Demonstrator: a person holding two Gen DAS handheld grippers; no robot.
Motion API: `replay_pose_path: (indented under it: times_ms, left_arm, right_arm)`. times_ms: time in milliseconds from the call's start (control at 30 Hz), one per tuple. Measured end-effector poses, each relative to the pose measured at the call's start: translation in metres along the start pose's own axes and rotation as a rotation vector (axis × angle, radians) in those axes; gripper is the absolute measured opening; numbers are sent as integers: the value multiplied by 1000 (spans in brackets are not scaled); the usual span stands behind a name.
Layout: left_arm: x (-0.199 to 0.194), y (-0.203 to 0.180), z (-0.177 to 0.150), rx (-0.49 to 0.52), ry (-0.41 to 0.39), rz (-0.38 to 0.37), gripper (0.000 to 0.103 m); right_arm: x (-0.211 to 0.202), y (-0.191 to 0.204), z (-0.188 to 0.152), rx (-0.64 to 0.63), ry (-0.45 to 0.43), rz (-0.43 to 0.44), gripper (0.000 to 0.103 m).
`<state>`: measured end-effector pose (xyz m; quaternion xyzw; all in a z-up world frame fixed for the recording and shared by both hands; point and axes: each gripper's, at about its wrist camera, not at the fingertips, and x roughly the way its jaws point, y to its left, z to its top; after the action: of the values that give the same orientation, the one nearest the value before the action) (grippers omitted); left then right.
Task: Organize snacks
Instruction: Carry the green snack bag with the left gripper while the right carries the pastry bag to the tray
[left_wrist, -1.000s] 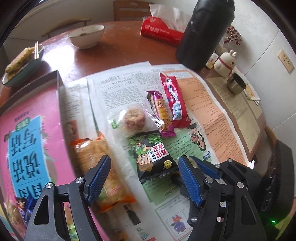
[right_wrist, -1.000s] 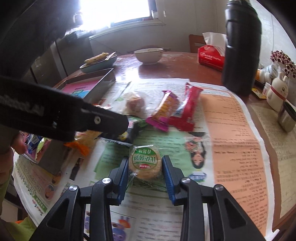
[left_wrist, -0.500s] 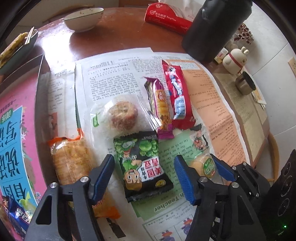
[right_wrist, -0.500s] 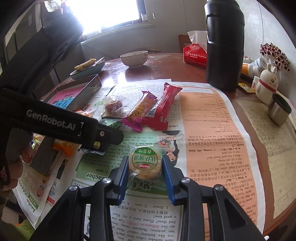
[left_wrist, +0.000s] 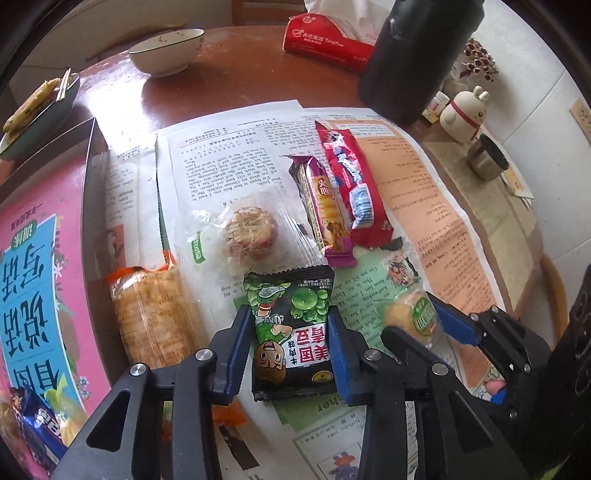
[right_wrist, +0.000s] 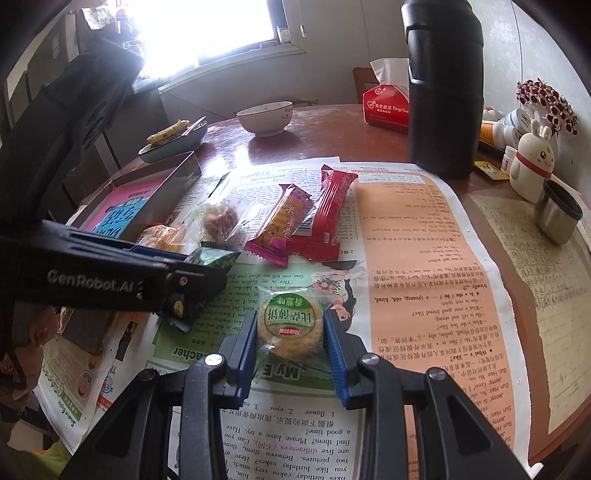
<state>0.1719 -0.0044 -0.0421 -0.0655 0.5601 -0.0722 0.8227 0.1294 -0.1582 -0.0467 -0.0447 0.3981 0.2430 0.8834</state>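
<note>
My left gripper (left_wrist: 288, 347) is shut on a black and green pea snack bag (left_wrist: 291, 332) lying on the newspaper. My right gripper (right_wrist: 290, 332) is shut on a round wrapped biscuit with a green label (right_wrist: 290, 325), held just above the paper; it also shows in the left wrist view (left_wrist: 413, 317). On the paper lie a clear-wrapped round cake (left_wrist: 249, 232), an orange cracker pack (left_wrist: 151, 314), a purple bar (left_wrist: 325, 210) and a red bar (left_wrist: 351, 181). A pink-lined box (left_wrist: 40, 266) sits at the left.
A tall black flask (right_wrist: 445, 85) stands at the back right, with a red tissue pack (right_wrist: 384, 105), a white bowl (right_wrist: 264, 118) and a plate of food (right_wrist: 171, 138) behind. A rabbit figurine (right_wrist: 532, 158) and a steel cup (right_wrist: 556, 212) sit right.
My left gripper moved forward over the pea snack bag and closed on it. My right gripper kept hold of the round biscuit and drew back a little.
</note>
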Motion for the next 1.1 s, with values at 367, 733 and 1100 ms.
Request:
replay_pose_path:
  times_ms: [367,733,1100]
  left_arm:
    - [-20,3,-10,4,-41,-21,40]
    - [-44,8,-22,7,-90,-39,40]
    - [-63,21,-38,-15,-133,-47,40]
  right_arm:
    - [-9,5,3,-3,-20,0,35]
    - [-21,21,6,-30,-40,10,35]
    - [-29,41,7,-60,-55,15,35]
